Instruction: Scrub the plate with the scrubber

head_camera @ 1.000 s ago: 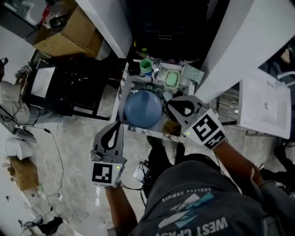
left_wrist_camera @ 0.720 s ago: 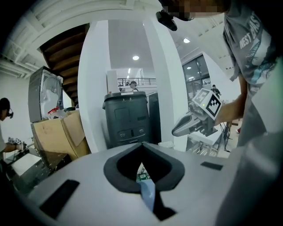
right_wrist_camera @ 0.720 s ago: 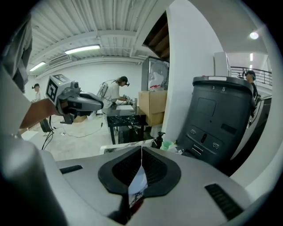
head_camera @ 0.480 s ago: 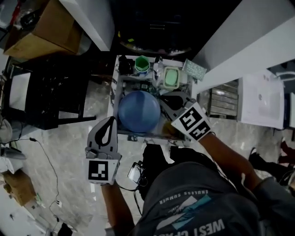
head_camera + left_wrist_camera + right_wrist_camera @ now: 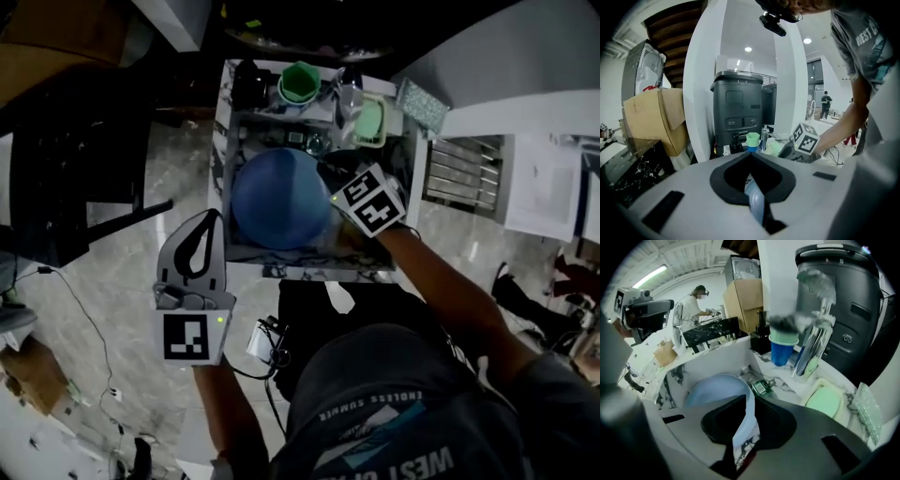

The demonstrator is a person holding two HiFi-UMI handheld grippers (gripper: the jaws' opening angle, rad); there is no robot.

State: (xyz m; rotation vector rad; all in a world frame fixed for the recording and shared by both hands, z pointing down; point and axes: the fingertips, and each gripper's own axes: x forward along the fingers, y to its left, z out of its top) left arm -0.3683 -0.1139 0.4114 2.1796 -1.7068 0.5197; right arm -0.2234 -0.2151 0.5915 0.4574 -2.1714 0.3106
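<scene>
A blue plate [image 5: 272, 202] lies in the marbled sink [image 5: 225, 141]; the right gripper view shows the plate [image 5: 715, 387] just beyond the jaws. My right gripper [image 5: 339, 178] hangs over the sink's right side at the plate's edge. Its jaws [image 5: 747, 401] have just been opening and stand open, with nothing between them. My left gripper [image 5: 210, 217] is in front of the sink's near-left corner, tips together and empty, and the plate [image 5: 754, 199] shows through its jaws. A speckled scrubber pad [image 5: 422, 105] lies on the counter at the back right, seen also in the right gripper view [image 5: 867, 411].
A pale green dish [image 5: 370, 122], a green cup on a blue one [image 5: 300, 82] and upright utensils [image 5: 813, 348] crowd the ledge behind the sink. A black bin [image 5: 736, 110] stands beyond. A black table [image 5: 75, 169] is to the left, with cables [image 5: 267, 342] on the floor.
My right gripper dropped toward the sink and now sits beside the plate's right edge. My left gripper also came lower and closer to the sink's near-left corner.
</scene>
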